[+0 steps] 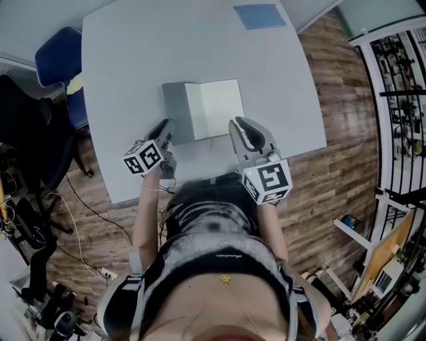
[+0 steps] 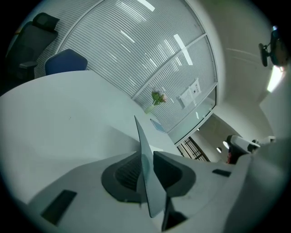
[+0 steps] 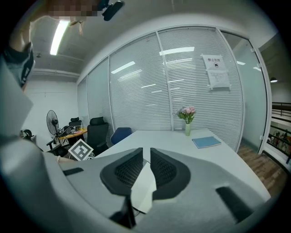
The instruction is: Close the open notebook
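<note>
The left gripper (image 1: 164,128) is clenching on the grey cover (image 2: 144,150) of the notebook (image 1: 214,110) and is holding it up, tilted, off the table (image 1: 133,66). The right gripper (image 1: 241,128) is gripping the near edge of the white page (image 3: 144,187) on the right side, which is lying almost flat. The notebook is sitting in the middle of the table, just beyond both grippers. At the far right edge a blue book (image 1: 259,16) is lying, and a vase of flowers (image 3: 187,119) is standing near it.
</note>
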